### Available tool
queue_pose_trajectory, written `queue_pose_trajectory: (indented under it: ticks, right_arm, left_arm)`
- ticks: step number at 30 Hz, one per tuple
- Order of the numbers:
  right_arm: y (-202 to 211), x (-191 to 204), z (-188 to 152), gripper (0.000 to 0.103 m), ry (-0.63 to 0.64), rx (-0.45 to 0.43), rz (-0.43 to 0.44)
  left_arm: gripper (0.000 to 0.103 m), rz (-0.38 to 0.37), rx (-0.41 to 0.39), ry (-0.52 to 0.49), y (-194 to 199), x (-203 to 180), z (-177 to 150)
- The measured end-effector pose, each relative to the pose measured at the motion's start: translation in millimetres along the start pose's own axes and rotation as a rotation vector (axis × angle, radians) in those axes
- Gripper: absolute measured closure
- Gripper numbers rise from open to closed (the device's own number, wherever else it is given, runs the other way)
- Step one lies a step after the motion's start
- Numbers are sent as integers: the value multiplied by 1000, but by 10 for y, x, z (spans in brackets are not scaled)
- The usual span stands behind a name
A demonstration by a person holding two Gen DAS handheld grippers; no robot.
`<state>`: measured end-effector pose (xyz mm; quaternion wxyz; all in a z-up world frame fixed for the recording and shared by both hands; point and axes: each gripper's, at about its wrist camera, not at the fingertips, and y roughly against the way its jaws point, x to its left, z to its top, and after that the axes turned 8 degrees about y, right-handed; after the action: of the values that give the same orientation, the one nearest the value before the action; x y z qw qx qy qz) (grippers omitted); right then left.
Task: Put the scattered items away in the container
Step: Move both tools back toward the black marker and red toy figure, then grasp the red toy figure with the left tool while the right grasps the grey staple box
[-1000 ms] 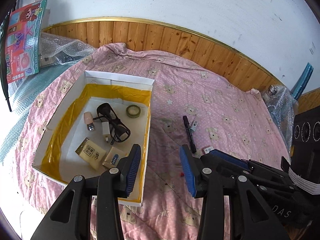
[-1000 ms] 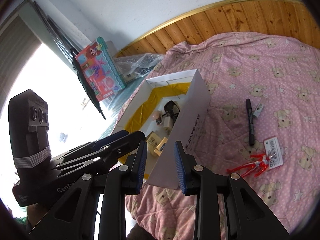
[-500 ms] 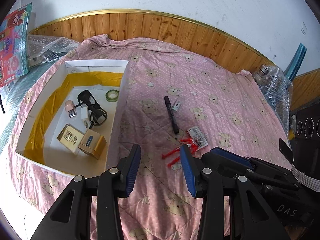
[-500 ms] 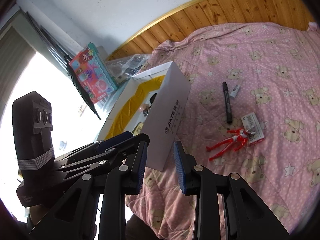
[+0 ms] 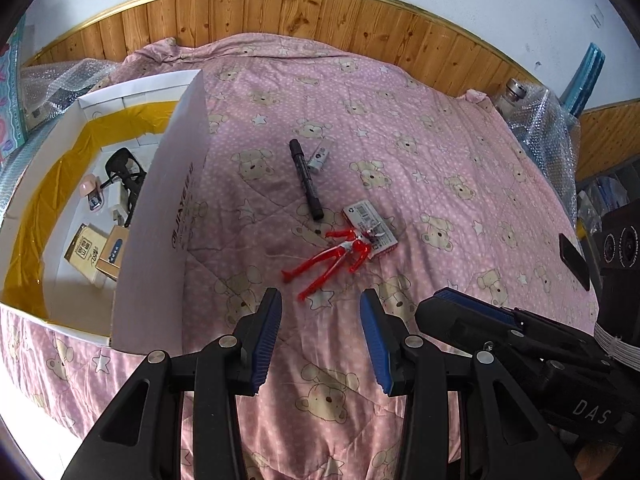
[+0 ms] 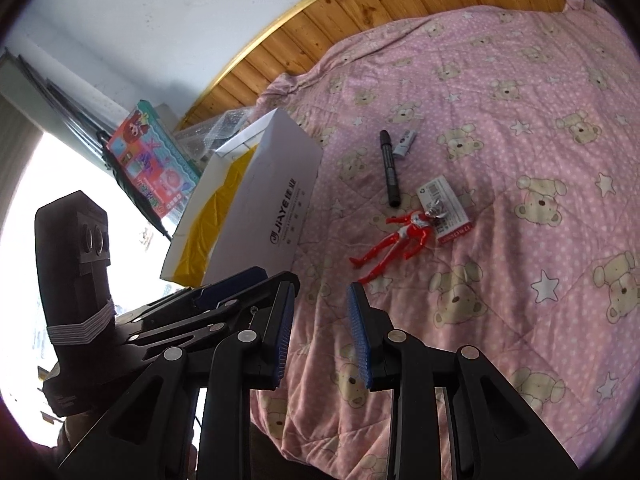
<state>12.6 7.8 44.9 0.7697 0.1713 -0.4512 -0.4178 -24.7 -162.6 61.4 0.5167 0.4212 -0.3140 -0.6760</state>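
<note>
Cataloguing the scene on the pink bear-print quilt (image 5: 440, 152):

Container: a shallow white cardboard box lined with yellow tape (image 5: 156, 216) is sitting at the left of the bed, its tall white side wall facing the grippers. It is already holding several items, as far as the left wrist view shows: a pair of black-framed glasses (image 5: 124, 176), a small pink object (image 5: 91, 188) beside them, a tan printed packet (image 5: 86, 250) and a small brown box with a blue mark (image 5: 114, 254). The rest of its floor is hidden behind the wall.

Items lying outside the box: a black marker pen (image 5: 306, 179); a small grey-white tag-like piece (image 5: 320, 156) just beside the pen's upper end; a red plastic action figure (image 5: 334, 256); and a white printed card with a red edge (image 5: 370, 226) touching the figure's head end. All four are resting near one another, apart from the box.

Grippers: the left gripper (image 5: 320, 336) is hanging with jaws spread wide and nothing between them, aimed toward the figure's legs. The right gripper (image 6: 320, 332) is likewise released and empty, hovering over bare quilt short of the figure.

Progress, as a judgement: roughly half is done; four loose pieces are waiting to go in, and the red figure is looking like the nearest candidate.
</note>
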Motion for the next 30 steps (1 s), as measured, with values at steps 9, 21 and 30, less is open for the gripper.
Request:
queue_pose_trajectory:
  ticks: [9,21,30]
  right_arm:
    - [-73,-301,-80,72,-64,21,-53]
    - [-234,-700,-8,72,-141,49,-131]
    - [-516,-945,313,72,-139,68,-182]
  left_arm:
    - [59,-15,71,-18,-401,-44,-23]
    - [58,-23,152,-52,-968,-123,16]
    - [58,-26,151,-72,-1270,-78,159]
